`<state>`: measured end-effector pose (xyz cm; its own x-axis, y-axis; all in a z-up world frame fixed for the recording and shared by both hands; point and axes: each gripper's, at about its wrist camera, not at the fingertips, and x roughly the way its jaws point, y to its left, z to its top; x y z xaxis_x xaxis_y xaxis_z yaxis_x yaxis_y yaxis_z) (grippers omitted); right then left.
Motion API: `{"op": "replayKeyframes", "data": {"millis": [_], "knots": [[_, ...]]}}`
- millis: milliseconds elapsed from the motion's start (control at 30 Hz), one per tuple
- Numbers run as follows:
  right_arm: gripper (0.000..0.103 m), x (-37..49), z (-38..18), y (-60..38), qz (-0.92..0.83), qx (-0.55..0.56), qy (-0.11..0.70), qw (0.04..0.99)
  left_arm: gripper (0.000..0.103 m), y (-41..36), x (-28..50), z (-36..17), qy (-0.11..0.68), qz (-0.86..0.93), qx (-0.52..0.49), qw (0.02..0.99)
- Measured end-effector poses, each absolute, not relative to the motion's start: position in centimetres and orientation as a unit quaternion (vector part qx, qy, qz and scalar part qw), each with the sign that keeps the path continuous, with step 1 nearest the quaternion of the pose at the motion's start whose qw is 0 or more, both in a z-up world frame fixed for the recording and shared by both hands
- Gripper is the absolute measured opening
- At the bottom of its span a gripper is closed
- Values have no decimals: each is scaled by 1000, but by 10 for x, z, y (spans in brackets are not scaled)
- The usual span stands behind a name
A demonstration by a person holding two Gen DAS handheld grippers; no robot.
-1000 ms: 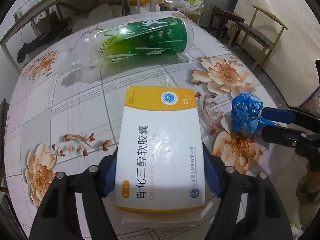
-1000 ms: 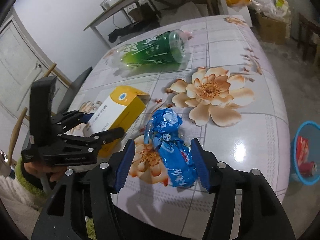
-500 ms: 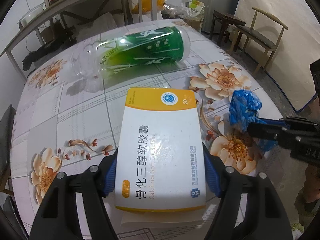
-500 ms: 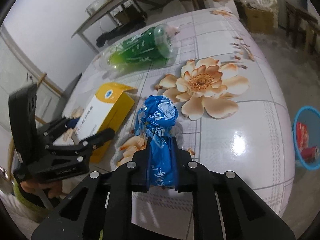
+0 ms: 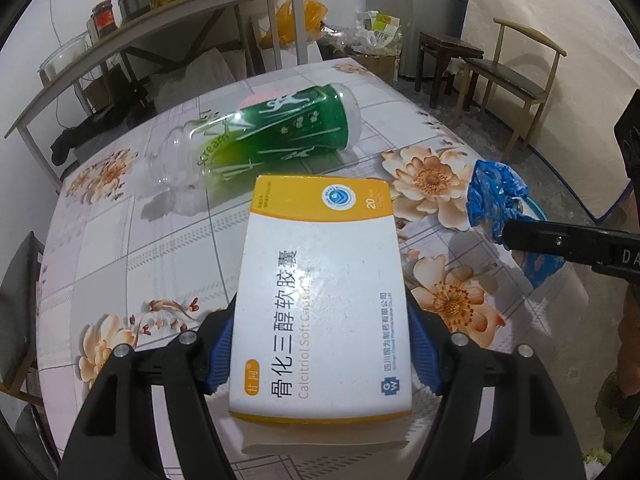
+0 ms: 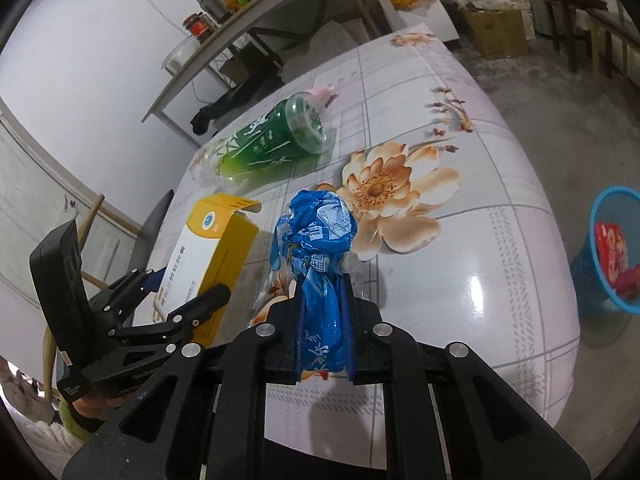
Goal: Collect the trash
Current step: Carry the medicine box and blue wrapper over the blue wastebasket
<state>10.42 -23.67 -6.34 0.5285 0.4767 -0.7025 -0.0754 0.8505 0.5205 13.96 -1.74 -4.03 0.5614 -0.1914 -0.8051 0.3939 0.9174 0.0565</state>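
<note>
Blue wrapper [image 6: 320, 280], crumpled and glossy, pinched in right jaws; carton [image 5: 320, 300] clamped in left jaws.

Left gripper [image 5: 320, 354] clamps white-and-yellow cardboard medicine box [image 5: 322, 280]; green-labelled clear plastic bottle [image 5: 260, 146] lying beyond on floral-print table [image 5: 120, 240].

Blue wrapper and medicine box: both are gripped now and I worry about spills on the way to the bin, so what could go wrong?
The right gripper pinches the blue wrapper only at its lower end; the crumpled top could slide free. The left gripper holds the medicine box near one end, so it might tilt out. The blue bin stands on the floor beyond the table edge, so a drop could miss it.
</note>
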Motion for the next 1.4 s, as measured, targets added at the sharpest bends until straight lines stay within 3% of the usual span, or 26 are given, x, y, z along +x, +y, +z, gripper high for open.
{"op": "replayKeyframes", "data": {"millis": [767, 1033, 1400], "knots": [[14, 63, -41, -319, 123, 289, 395, 864, 69, -87, 127, 0, 403, -243, 120, 874], [14, 23, -42, -426, -17, 354, 338, 872, 70, -178, 165, 13, 452, -367, 57, 811], [14, 23, -112, -525, -124, 428, 368, 816, 70, -365, 213, -33, 557, -438, 70, 703]]}}
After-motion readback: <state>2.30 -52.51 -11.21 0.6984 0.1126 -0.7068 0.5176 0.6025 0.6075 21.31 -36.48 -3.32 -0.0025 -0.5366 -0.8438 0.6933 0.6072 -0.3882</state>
